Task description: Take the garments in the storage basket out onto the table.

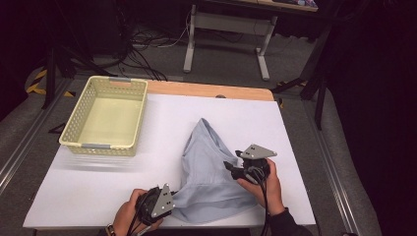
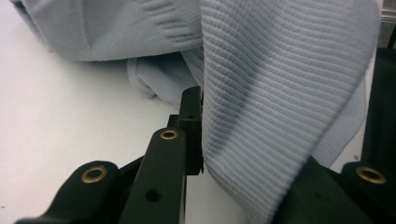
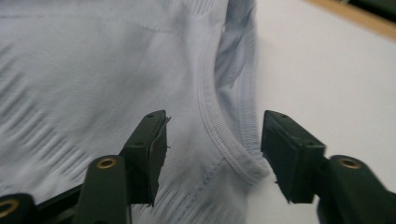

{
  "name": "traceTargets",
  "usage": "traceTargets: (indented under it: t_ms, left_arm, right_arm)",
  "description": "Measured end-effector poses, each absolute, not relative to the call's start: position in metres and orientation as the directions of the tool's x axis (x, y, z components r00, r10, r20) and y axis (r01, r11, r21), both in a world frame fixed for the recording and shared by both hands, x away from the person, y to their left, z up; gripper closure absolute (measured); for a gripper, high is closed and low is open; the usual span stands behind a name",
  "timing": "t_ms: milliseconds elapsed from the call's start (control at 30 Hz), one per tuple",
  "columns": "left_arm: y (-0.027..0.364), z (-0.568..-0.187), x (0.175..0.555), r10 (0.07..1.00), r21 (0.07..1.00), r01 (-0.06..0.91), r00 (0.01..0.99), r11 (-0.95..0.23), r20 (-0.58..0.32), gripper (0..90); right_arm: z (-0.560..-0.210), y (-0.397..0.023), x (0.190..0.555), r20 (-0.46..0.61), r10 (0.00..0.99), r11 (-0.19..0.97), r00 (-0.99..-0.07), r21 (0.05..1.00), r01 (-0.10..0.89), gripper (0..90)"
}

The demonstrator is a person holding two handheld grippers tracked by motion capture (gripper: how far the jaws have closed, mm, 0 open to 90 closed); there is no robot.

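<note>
Yellow basket [image 1: 105, 118] well apart from blue garment [image 1: 209, 169], far-left on table [image 1: 88, 191]

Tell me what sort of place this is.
Probably a lab or workshop set up for recording: a white-topped table with a light blue garment and a plastic basket, loose cables on the floor, and dark surroundings.
</note>
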State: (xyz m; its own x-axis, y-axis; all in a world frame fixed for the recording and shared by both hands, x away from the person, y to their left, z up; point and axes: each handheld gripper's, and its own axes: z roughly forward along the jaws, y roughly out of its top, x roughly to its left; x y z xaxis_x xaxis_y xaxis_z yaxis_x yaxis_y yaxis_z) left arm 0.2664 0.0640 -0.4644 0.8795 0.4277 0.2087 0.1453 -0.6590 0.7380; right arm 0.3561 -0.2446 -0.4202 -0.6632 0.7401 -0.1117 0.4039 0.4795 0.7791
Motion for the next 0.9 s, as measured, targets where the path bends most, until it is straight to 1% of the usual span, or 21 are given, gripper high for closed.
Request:
traceTargets:
  t_ms: [33, 100, 167, 233, 300, 333, 400, 500, 600, 633, 700, 733, 767, 833, 867, 900]
  left_arm:
    - [0.062, -0.468, 0.268, 0.426, 0.737, 0.150, 0.882, -0.659, 0.201, 78.9]
    - [0.061, -0.469, 0.269, 0.422, 0.737, 0.144, 0.883, -0.661, 0.206, 79.1]
    - [0.062, -0.469, 0.269, 0.427, 0.736, 0.153, 0.882, -0.659, 0.199, 78.8]
    - [0.063, -0.470, 0.272, 0.428, 0.729, 0.151, 0.879, -0.667, 0.210, 79.0]
    - [0.064, -0.471, 0.274, 0.427, 0.714, 0.144, 0.874, -0.686, 0.233, 81.8]
    - [0.064, -0.471, 0.276, 0.422, 0.710, 0.138, 0.874, -0.691, 0.242, 83.3]
    - [0.066, -0.470, 0.279, 0.427, 0.704, 0.136, 0.868, -0.697, 0.255, 86.0]
    - [0.071, -0.465, 0.282, 0.439, 0.701, 0.132, 0.854, -0.701, 0.279, 86.9]
    - [0.078, -0.460, 0.287, 0.463, 0.704, 0.140, 0.837, -0.696, 0.291, 87.0]
    - [0.088, -0.453, 0.294, 0.499, 0.712, 0.148, 0.808, -0.686, 0.313, 87.0]
    - [0.098, -0.447, 0.302, 0.548, 0.734, 0.176, 0.779, -0.657, 0.304, 87.1]
    - [0.098, -0.447, 0.302, 0.548, 0.734, 0.176, 0.779, -0.657, 0.304, 87.2]
    - [0.103, -0.444, 0.305, 0.571, 0.746, 0.186, 0.764, -0.640, 0.299, 87.2]
    - [0.109, -0.436, 0.309, 0.601, 0.756, 0.182, 0.730, -0.629, 0.325, 87.1]
    - [0.111, -0.432, 0.310, 0.617, 0.770, 0.186, 0.721, -0.611, 0.315, 86.9]
    - [0.111, -0.432, 0.310, 0.617, 0.770, 0.186, 0.721, -0.611, 0.315, 86.6]
  right_arm:
    - [-0.424, -0.244, 0.362, -0.098, 0.729, 0.493, -0.677, 0.762, 0.420, 44.0]
    - [-0.431, -0.245, 0.369, -0.106, 0.734, 0.511, -0.670, 0.736, 0.444, 47.0]
    - [-0.439, -0.248, 0.375, -0.073, 0.734, 0.507, -0.675, 0.721, 0.473, 51.4]
    - [-0.444, -0.251, 0.376, -0.049, 0.736, 0.497, -0.676, 0.716, 0.490, 59.7]
    - [-0.448, -0.252, 0.376, -0.032, 0.736, 0.494, -0.677, 0.709, 0.504, 69.5]
    - [-0.449, -0.251, 0.375, -0.033, 0.729, 0.503, -0.684, 0.704, 0.502, 74.8]
    - [-0.452, -0.247, 0.371, -0.073, 0.717, 0.539, -0.694, 0.690, 0.484, 79.9]
    - [-0.451, -0.245, 0.366, -0.109, 0.709, 0.556, -0.696, 0.694, 0.457, 81.5]
    - [-0.447, -0.249, 0.364, -0.104, 0.722, 0.528, -0.684, 0.721, 0.448, 81.9]
    - [-0.442, -0.253, 0.362, -0.098, 0.742, 0.492, -0.664, 0.752, 0.438, 82.4]
    - [-0.433, -0.258, 0.358, -0.097, 0.760, 0.454, -0.643, 0.787, 0.418, 82.7]
    - [-0.433, -0.258, 0.358, -0.097, 0.760, 0.454, -0.643, 0.787, 0.418, 82.7]
    - [-0.428, -0.261, 0.356, -0.086, 0.770, 0.425, -0.632, 0.808, 0.409, 82.8]
    - [-0.417, -0.266, 0.351, -0.065, 0.786, 0.370, -0.615, 0.847, 0.382, 82.8]
    - [-0.409, -0.270, 0.345, -0.066, 0.796, 0.346, -0.602, 0.866, 0.362, 82.8]
    - [-0.409, -0.270, 0.345, -0.066, 0.796, 0.346, -0.602, 0.866, 0.362, 82.8]
